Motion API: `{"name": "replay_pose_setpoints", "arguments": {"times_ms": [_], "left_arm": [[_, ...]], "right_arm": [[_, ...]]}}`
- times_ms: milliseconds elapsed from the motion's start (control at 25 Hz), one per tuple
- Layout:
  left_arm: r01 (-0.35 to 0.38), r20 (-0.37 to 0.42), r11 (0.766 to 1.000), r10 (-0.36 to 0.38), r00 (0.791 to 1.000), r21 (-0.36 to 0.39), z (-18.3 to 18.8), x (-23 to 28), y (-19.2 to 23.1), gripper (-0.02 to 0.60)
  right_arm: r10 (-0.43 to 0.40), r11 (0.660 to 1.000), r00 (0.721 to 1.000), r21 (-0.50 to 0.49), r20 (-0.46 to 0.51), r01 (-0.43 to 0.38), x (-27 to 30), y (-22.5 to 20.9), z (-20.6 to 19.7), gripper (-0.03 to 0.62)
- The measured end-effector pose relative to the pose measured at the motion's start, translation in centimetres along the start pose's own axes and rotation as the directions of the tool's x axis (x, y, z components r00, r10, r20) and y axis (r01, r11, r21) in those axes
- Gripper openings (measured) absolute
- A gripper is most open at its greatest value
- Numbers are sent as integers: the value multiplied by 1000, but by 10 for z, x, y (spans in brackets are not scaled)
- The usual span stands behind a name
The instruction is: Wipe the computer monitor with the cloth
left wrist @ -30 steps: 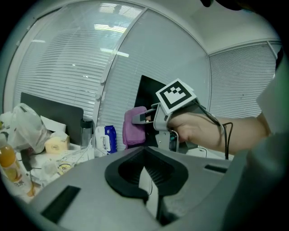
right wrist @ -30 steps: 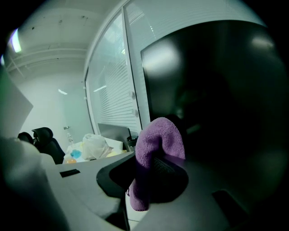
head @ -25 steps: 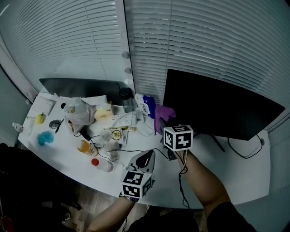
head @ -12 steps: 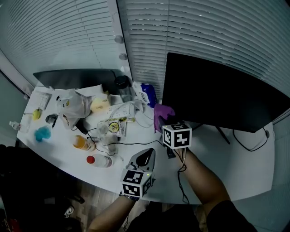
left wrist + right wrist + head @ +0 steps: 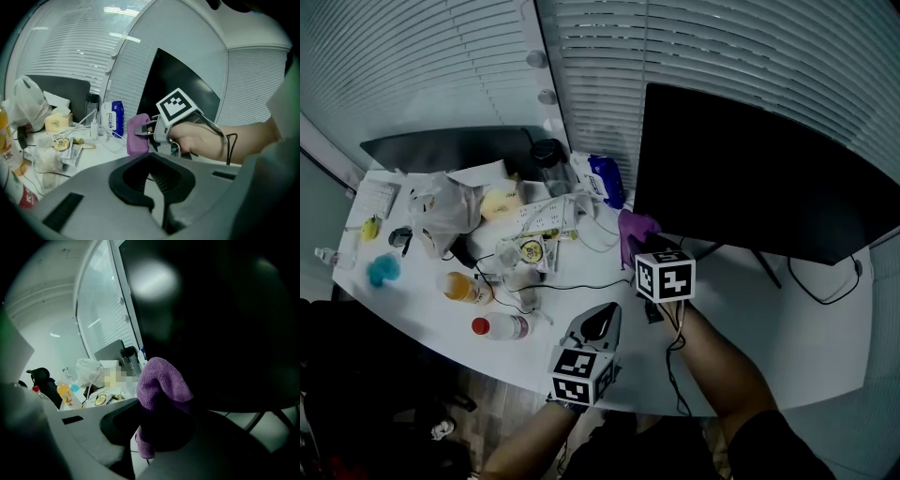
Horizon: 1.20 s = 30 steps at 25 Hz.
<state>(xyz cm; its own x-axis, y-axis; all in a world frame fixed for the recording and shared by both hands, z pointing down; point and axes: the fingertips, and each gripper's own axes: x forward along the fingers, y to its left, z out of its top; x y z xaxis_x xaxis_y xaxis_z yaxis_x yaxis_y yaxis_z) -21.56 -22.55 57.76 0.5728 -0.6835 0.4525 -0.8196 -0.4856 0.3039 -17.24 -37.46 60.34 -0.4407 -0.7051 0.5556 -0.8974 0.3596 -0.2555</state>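
Note:
A large black monitor (image 5: 750, 178) stands on the white desk (image 5: 769, 337), right of centre. My right gripper (image 5: 636, 246) is shut on a purple cloth (image 5: 636, 228), held just off the monitor's lower left corner. In the right gripper view the purple cloth (image 5: 161, 385) bulges between the jaws with the dark monitor (image 5: 225, 324) filling the view behind it. My left gripper (image 5: 598, 326) hovers near the desk's front edge, its jaws shut with nothing between them. From the left gripper view I see the cloth (image 5: 137, 133) and the monitor (image 5: 180, 89).
Clutter covers the desk's left half: a plastic bag (image 5: 436, 208), an orange bottle (image 5: 459, 287), a red-capped bottle (image 5: 500, 326), a power strip with cables (image 5: 546, 220), a black cup (image 5: 547, 159), a blue wipes pack (image 5: 602, 178). A second dark screen (image 5: 441, 150) stands at the back left. Blinds behind.
My right gripper with the cloth has moved slightly up towards the monitor's lower left corner. The view has shifted, and the left gripper stays near the front edge.

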Motion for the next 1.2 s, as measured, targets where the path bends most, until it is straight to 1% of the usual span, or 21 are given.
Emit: {"name": "replay_pose_setpoints", "arguments": {"times_ms": [320,640,880,1040,1200], "left_arm": [[2,-6,1000,-2,1000,0,-3,-1,-2,6],[11,3,1000,-11,1000,-2,-1,-2,-6,6],[-9,-4,1000,9,1000,-11,-7,-7,1,6],[-20,-7,1000,20,1000,-18,-7,-10,5,6],[-33,-10,999,33,999,-23,-8,-10,9,6]], "right_arm": [[5,1000,999,-3,-32,-5,1,2,-15,80],[21,999,997,-41,-75,-24,-2,15,-34,80],[46,997,994,-51,-102,-52,2,25,-44,80],[61,996,992,-57,-112,-68,8,33,-44,80],[62,995,992,-66,-113,-69,16,31,-39,80]]}}
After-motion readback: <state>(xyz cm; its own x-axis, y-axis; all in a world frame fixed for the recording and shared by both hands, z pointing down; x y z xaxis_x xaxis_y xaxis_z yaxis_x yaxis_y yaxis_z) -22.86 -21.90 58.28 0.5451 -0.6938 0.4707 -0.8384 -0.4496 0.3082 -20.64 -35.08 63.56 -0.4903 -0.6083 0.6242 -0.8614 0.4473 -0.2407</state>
